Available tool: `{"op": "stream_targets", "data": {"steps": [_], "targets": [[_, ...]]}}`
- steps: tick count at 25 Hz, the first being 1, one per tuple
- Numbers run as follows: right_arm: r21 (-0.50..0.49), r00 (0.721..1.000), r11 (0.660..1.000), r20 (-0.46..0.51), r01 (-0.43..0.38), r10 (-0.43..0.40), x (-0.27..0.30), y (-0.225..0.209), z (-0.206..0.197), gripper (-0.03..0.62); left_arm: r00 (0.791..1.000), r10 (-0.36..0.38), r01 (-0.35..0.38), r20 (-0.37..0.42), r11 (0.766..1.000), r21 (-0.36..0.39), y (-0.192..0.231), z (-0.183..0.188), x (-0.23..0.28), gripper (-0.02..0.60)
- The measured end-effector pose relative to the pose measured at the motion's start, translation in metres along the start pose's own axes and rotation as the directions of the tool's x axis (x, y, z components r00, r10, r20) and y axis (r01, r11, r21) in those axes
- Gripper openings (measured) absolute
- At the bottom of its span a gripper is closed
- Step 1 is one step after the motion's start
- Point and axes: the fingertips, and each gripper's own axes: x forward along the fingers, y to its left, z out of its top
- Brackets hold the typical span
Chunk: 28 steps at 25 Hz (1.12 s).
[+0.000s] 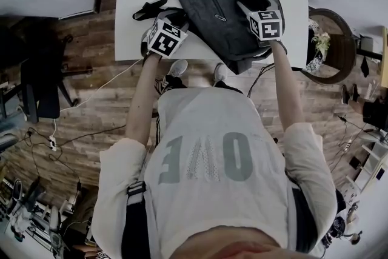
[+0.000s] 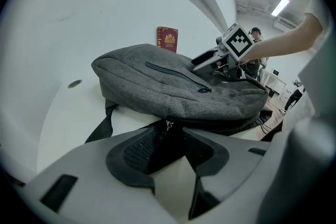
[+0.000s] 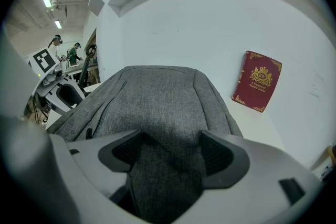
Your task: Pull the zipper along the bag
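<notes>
1. One grey bag (image 1: 224, 3) lies flat on the one white table (image 1: 136, 3), at the edge nearest the person.
2. Two grippers are at the bag, one in each hand.
3. The left gripper (image 2: 170, 136) points at the bag's near side edge. Its jaws stand partly apart. One small metal zipper pull (image 2: 169, 124) sits right at their tips, in the gap. The pads do not appear to be pinching it.
4. The right gripper (image 3: 168, 152) is on top of the bag. Its jaws are spread wide and nothing is clamped. Grey fabric fills the space between them.
5. A second zipper (image 2: 173, 73) runs across the bag's upper face, with its own dark pull (image 2: 203, 90).
6. One black strap (image 2: 100, 128) trails from the bag onto the table.
7. One red book (image 3: 257, 81) stands against the wall behind the bag.
</notes>
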Motion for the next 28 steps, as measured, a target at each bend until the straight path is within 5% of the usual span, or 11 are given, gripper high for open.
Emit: {"op": "stream_targets", "data": {"steps": [6,9,10,14,22,28], "targets": [[0.002,1.000,1.000,0.009,0.000,0.000,-0.002,0.000,0.001,0.357,0.999,-0.045,0.045,0.001,0.999,0.005,0.001,0.004,0.001,0.173],[0.001,1.000,1.000,0.013,0.001,-0.001,0.000,0.001,0.000,0.357,0.998,-0.063,0.064,-0.018,0.997,0.036,-0.005,0.004,0.002,0.086],[0.001,1.000,1.000,0.013,0.001,-0.001,0.000,0.001,0.000,0.357,0.998,-0.065,0.065,-0.020,0.998,0.024,-0.008,0.003,0.002,0.041],[-0.001,1.000,1.000,0.014,0.003,-0.003,-0.001,0.000,0.000,0.357,0.998,-0.060,0.059,-0.007,0.995,-0.077,-0.008,0.000,0.001,0.028],[-0.004,1.000,1.000,0.011,0.003,-0.003,0.001,0.000,0.000,0.359,0.999,-0.023,0.024,-0.047,0.999,0.025,-0.008,0.001,0.001,0.027],[-0.004,1.000,1.000,0.005,0.004,-0.004,0.000,0.000,0.002,0.357,0.992,0.002,0.028,-0.124,0.969,0.245,-0.017,-0.001,-0.003,0.025]]}}
